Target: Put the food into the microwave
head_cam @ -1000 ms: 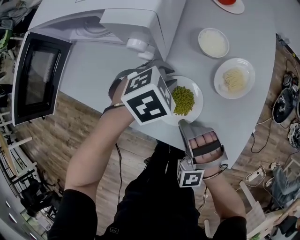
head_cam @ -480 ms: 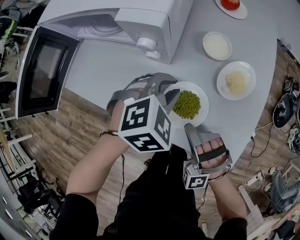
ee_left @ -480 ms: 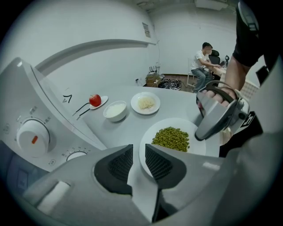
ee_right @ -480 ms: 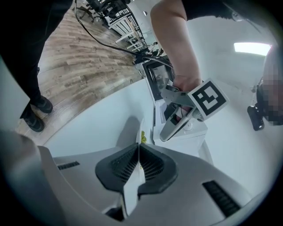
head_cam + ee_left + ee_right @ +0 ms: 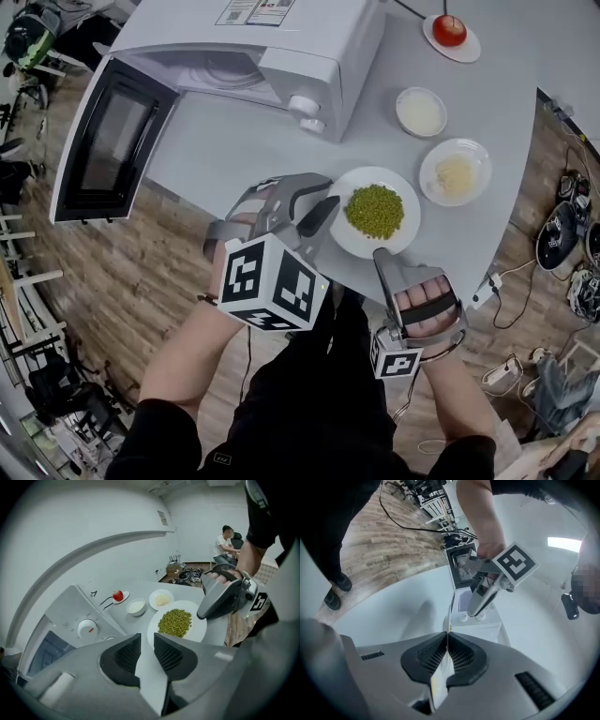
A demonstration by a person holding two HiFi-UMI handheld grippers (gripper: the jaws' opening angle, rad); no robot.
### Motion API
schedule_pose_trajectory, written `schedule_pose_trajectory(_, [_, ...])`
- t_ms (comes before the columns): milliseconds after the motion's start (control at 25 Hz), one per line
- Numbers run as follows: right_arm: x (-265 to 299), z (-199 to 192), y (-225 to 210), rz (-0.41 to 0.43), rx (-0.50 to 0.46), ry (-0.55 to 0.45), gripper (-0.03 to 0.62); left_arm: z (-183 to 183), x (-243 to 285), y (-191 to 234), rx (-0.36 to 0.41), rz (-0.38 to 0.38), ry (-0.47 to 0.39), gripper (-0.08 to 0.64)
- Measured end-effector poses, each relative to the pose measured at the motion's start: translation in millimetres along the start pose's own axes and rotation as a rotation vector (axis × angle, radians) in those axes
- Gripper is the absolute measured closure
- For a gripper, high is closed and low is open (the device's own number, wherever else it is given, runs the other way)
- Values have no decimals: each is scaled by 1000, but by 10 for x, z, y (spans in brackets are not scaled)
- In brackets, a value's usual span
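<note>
Head view. Microwave (image 5: 281, 47) at far left of the tabletop (image 5: 234, 141), door (image 5: 112, 141) swung fully open to the left. Plate (image 5: 412, 225) of green peas (image 5: 374, 210) sits near the tabletop's near edge, right of the microwave and outside it. I have the left claw (image 5: 328, 208) on its left rim and the right claw (image 5: 382, 253) on its near rim. Farther right: a small bowl (image 5: 421, 111) of white food, a second plate (image 5: 455, 173) with pale food, and a saucer (image 5: 450, 31) with a red fruit at the far edge.

Left gripper view. Jaws stand a narrow gap apart, and the plate's white rim fills that gap, so this claw is clamped on the plate. Peas lie just beyond the jaws. The right claw meets the rim at right.

Right gripper view. Jaws almost together, pinching the plate's rim, which shows edge-on as a thin white line running away from them. The plate's shadow falls on the tabletop to the left, apart from the rim. The microwave's open cavity lies beyond.
</note>
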State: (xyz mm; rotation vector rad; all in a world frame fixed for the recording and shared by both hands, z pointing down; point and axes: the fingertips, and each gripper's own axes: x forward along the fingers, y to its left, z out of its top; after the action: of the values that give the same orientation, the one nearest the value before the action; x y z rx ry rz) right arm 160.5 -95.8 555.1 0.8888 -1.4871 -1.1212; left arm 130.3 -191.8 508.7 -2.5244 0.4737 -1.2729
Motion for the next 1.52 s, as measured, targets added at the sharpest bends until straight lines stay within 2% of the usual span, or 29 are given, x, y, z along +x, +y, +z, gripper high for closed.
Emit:
schedule_pose_trajectory(320, [-175,116,-587,-68,-11,-57,569,143,-657,117,-37,88,9,469])
schedule_pose_trajectory(520, [-321,205,-957,-103,-35,-94,569,193,-1010,97,-51,112,31,469])
schedule_pose_trajectory(800, [-390,385,-1413,-178,-76,-186,569,249,-1542,211,-105,220,49,469])
schedule_pose_trajectory(920, [-428,499,-1536,-196,-101,-228,569,222,-1761,217,-97,248,79,469])
schedule_pose_trajectory(1280, [-291,902,-1885,-240,-139,-294,568,-71,-2297,343,-85,331,114,486])
schedule_pose_trajectory(1520, [-3,1267,-2010,-240,-148,-260,568,-462,-2540,533,-85,341,69,543])
